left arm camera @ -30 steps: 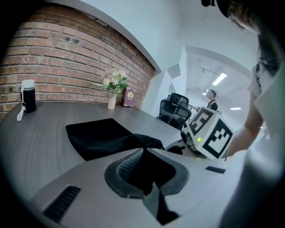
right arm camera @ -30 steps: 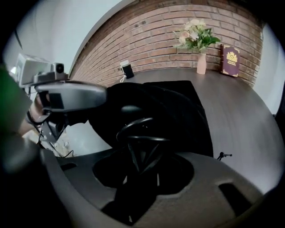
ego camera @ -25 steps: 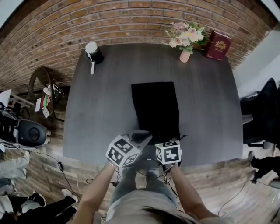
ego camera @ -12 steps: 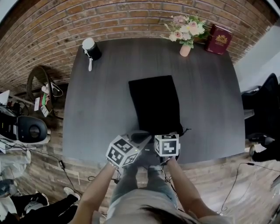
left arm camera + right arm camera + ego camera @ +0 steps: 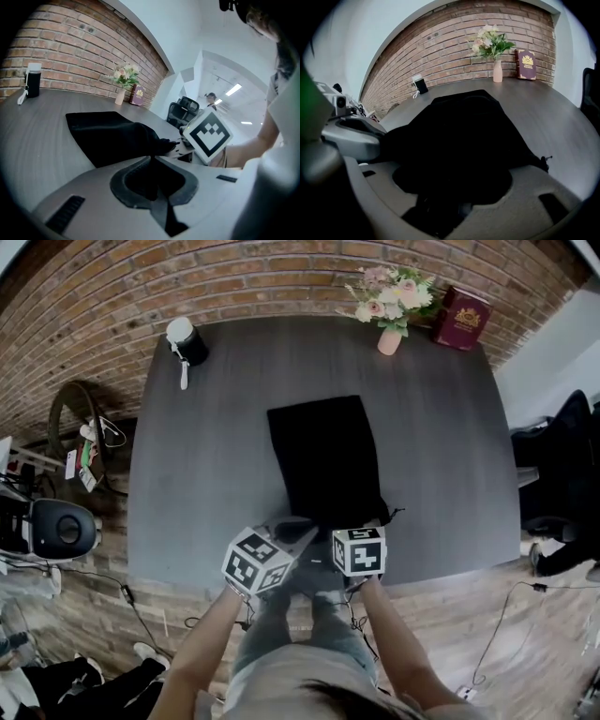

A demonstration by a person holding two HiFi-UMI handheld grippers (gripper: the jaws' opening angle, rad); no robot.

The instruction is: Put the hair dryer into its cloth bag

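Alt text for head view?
A black cloth bag lies flat on a dark grey table, its near end at the front edge, pinched by the person's left tool; the right tool has just opened its jaws, cloth between them. A vase of flowers and a red book stand at the far edge.

Red brick wall [image 5: 281,277] from 9 round to 1 o'clock, bending behind a dark grey worktop [image 5: 206,474]. Vase of pink flowers [image 5: 386,313] and a red book [image 5: 459,320] at 1 o'clock, close to the wall. Brown wooden floor [image 5: 469,615] all around. Black chair [image 5: 562,474] at 3 o'clock. Plain white wall [image 5: 159,28] and long bright ceiling lights [image 5: 233,89] farther off.
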